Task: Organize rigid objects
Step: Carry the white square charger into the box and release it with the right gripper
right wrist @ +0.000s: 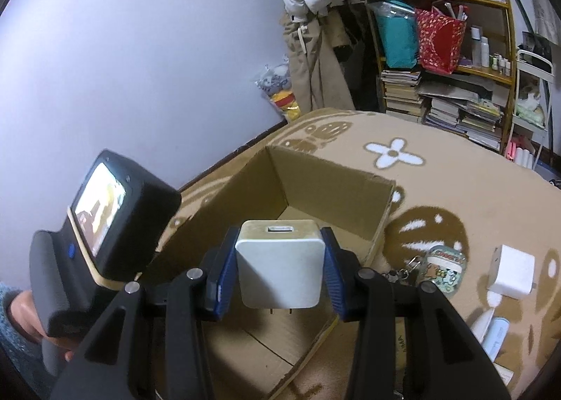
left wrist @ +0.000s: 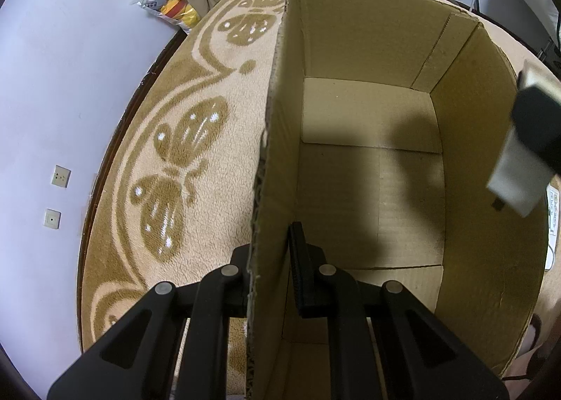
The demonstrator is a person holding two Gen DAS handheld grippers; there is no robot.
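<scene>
An open cardboard box (left wrist: 368, 168) stands on a beige patterned blanket, and its floor is bare. My left gripper (left wrist: 270, 270) is shut on the box's left wall, one finger outside and one inside. The same box (right wrist: 336, 186) lies below and ahead of my right gripper (right wrist: 278, 242), which is shut on a white plug-in charger cube (right wrist: 278, 270), prongs pointing down. That charger (left wrist: 515, 179) hangs above the box's right wall in the left wrist view. The left gripper's body with a small screen (right wrist: 101, 221) is held by a hand (right wrist: 21, 315).
On the blanket right of the box lie a second white charger (right wrist: 513, 275), a cartoon keychain case (right wrist: 441, 272) and a white-and-blue item (right wrist: 491, 328). A shelf with stacked books (right wrist: 455, 112) stands behind. A plain wall (right wrist: 140, 49) is at the left.
</scene>
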